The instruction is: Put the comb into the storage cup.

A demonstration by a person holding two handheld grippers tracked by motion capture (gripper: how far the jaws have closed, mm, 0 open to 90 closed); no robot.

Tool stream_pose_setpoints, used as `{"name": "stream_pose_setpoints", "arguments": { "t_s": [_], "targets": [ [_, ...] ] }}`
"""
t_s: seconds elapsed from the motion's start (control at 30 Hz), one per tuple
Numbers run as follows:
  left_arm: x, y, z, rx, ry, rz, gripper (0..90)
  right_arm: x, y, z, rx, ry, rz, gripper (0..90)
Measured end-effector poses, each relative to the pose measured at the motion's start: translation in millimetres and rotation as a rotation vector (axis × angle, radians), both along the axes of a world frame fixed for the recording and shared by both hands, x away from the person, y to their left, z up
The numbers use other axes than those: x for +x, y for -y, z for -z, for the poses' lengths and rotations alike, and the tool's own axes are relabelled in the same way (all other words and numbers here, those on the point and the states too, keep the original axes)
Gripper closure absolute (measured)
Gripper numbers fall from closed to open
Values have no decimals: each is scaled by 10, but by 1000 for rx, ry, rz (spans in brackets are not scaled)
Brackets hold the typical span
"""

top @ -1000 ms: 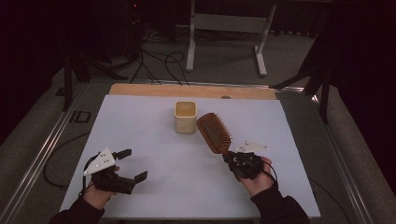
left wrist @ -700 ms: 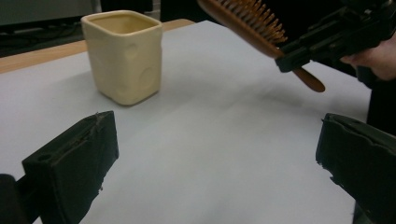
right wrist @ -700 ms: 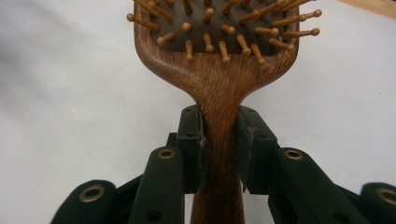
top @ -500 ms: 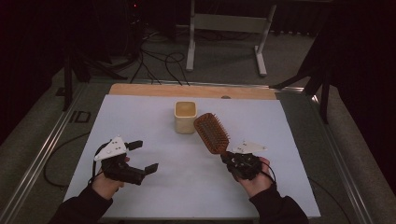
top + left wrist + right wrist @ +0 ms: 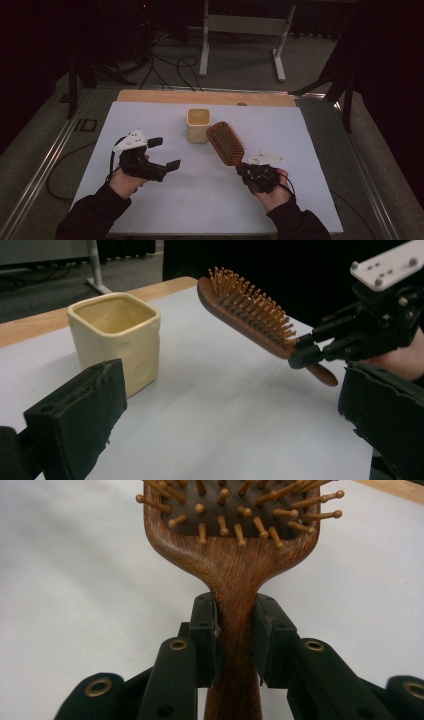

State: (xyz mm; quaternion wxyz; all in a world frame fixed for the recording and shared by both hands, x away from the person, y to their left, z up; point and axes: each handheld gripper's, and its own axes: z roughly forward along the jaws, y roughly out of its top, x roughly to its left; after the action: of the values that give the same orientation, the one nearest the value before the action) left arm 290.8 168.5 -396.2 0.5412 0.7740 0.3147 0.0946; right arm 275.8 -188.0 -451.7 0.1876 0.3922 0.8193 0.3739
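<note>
Holding the wooden hairbrush by its handle, our right gripper jaws pinch it above the counter; left gripper jaws spread, near cream cup

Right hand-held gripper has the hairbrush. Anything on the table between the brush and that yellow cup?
Nothing visible. The hairbrush is clamped by its handle in the right hand-held gripper, raised off the table, its head just right of the cup. Between them is bare white table. The left hand-held gripper hangs open, nearer the person.

hairbrush: 1 | cup: 1 | grippers: 2 | cables, dim floor: perhaps several
</note>
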Motion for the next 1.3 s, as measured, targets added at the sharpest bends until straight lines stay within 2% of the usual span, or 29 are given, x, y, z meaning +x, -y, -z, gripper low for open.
{"name": "stream_pose_setpoints", "arguments": {
  "t_s": [0.27,0.37,0.6,0.83,1.2,1.3],
  "targets": [
    [137,134,-65,-34,-43,4,0,0,-16,-8,3,-1,-4,735],
    [191,210,-98,-28,-58,-1,0,2,-18,-8,3,1,-5,735],
    [331,395,-133,-91,-126,-10,0,-1,-22,-14,3,9,-6,735],
    [465,581,-80,-145,-201,-23,0,-7,-22,-20,5,15,-6,735],
    [634,868,91,-191,-316,-30,0,-10,-32,-27,12,9,-13,735],
    [667,927,137,-197,-334,-28,0,-8,-31,-30,15,8,-13,735]
  ]
}}
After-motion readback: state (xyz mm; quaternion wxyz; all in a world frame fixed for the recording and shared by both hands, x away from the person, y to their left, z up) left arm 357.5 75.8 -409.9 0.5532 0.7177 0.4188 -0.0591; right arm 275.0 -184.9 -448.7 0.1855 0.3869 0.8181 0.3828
